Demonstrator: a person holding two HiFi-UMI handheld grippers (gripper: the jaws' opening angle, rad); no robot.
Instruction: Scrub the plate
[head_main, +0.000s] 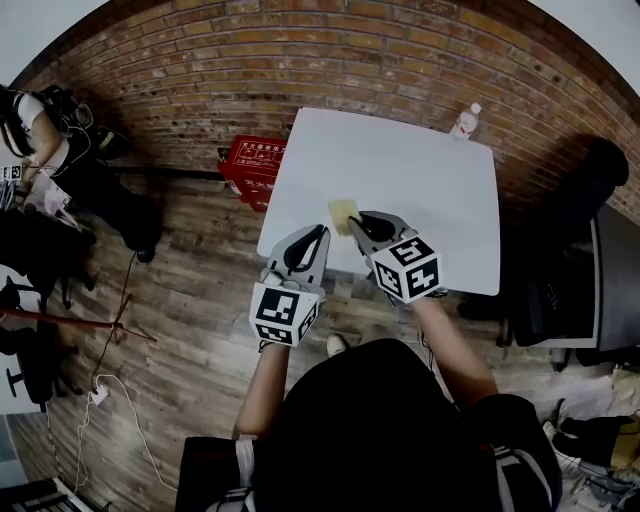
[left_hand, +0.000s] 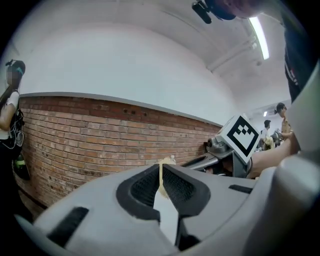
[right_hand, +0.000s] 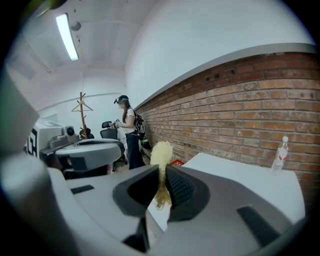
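Over the near edge of the table (head_main: 420, 190) I have both grippers raised and angled toward each other, meeting on the sponge (head_main: 343, 214). My right gripper (head_main: 366, 226) is clamped on it. In the right gripper view the pads sit nearly together, with the yellow foam squashed thin between them and bulging out above and below. I judge that firm hold is meant for pressing and rubbing without the sponge slipping. My left gripper (head_main: 319, 234) has its jaws almost fully together as well, and the left gripper view shows a thin cream sliver nipped in the slit between the pads. I take that to be the sponge's near corner (the head view puts those tips right against it), though so little shows that I hold this loosely. Two holds on one sponge reads to me as a hand-over or a re-seating of the foam, not scrubbing. As for the plate, I cannot find it in any view: the tabletop shows only a bottle (head_main: 465, 120) at its far right corner, well apart from my grippers. So the scrub itself has not begun; a plate would have to be found first, and one gripper freed to steady it.
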